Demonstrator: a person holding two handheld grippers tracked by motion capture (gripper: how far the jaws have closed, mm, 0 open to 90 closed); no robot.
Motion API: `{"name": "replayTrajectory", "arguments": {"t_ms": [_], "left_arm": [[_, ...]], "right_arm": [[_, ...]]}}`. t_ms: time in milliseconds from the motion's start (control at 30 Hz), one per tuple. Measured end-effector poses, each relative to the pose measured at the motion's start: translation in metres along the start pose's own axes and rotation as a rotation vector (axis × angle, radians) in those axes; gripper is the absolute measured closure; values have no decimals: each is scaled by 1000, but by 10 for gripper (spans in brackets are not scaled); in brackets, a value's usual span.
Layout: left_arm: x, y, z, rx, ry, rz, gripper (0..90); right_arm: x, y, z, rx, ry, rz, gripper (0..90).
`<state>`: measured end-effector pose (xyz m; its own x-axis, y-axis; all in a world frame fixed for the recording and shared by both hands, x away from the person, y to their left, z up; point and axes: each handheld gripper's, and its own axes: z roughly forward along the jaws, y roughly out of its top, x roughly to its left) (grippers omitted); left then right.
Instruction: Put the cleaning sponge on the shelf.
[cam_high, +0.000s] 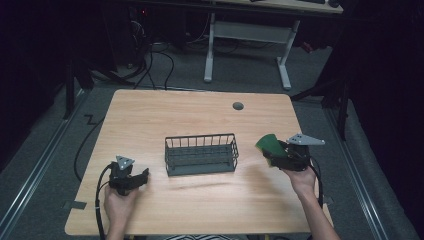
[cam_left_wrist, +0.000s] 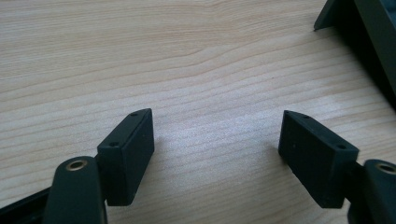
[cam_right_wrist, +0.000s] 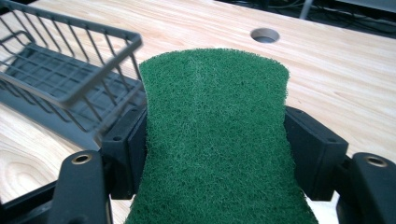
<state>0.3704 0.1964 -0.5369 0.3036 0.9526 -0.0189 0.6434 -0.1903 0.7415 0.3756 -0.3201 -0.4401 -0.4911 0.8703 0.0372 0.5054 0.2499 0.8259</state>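
Note:
A green scouring sponge (cam_right_wrist: 217, 135) is pinched between the two black jaws of my right gripper (cam_right_wrist: 215, 140), its sides pressed in where the pads meet it. From above, the sponge (cam_high: 268, 144) sticks out leftward from the right gripper (cam_high: 275, 152), held off the table to the right of a dark wire basket (cam_high: 201, 154). The basket (cam_right_wrist: 60, 79) lies to the left in the right gripper view and looks empty. My left gripper (cam_left_wrist: 217, 140) stands open just above bare wood, nothing between its jaws. It sits at the front left of the table as the left gripper (cam_high: 142, 176).
The wooden table (cam_high: 200, 120) has a round cable hole (cam_high: 238, 106) near its far edge. One corner of the basket (cam_left_wrist: 359, 28) shows at the top right of the left gripper view. A white-legged desk (cam_high: 250, 35) stands beyond the table.

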Motion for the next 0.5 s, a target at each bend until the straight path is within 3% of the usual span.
{"name": "replayTrajectory", "arguments": {"t_ms": [500], "left_arm": [[0,0,0,0,-1,0,271]], "right_arm": [[29,39,13,-10,62,-84,302]]}}
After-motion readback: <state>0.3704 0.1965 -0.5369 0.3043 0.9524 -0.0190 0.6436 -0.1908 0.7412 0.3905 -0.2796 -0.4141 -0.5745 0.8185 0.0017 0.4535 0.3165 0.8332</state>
